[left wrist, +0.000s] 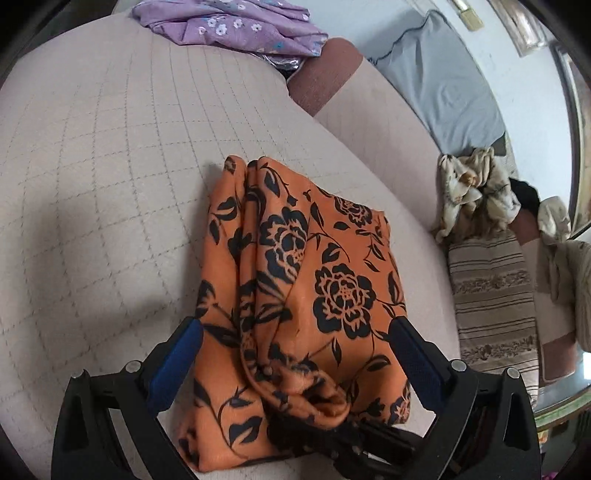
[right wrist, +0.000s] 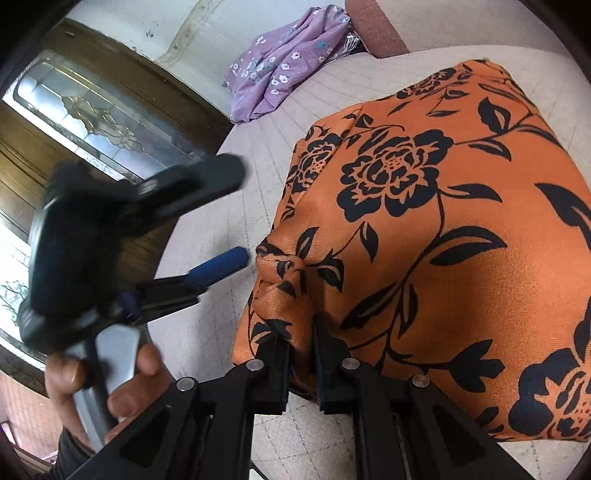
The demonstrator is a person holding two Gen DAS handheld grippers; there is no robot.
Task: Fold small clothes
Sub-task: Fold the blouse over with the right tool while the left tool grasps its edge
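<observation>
An orange cloth with black flowers [left wrist: 325, 280] lies partly folded on the beige quilted bed [left wrist: 110, 166]. My left gripper [left wrist: 293, 328] is open, its blue pads [left wrist: 184, 347] wide apart on either side of the cloth's near end and pressing nothing. Seen from the right wrist, the left gripper [right wrist: 236, 218] hovers just left of the cloth's [right wrist: 424, 240] bunched edge, held by a person's hand [right wrist: 122, 384]. My right gripper [right wrist: 301, 332] is shut on a pinched fold of the orange cloth at its near edge.
A purple floral garment [left wrist: 229, 26] lies at the far end of the bed, and shows again as the purple garment [right wrist: 284, 66] in the right wrist view. A grey pillow [left wrist: 439, 81], a crumpled cream cloth [left wrist: 472, 188] and a striped cushion [left wrist: 495, 302] lie to the right. A wooden door with a glass panel [right wrist: 92, 110] stands left.
</observation>
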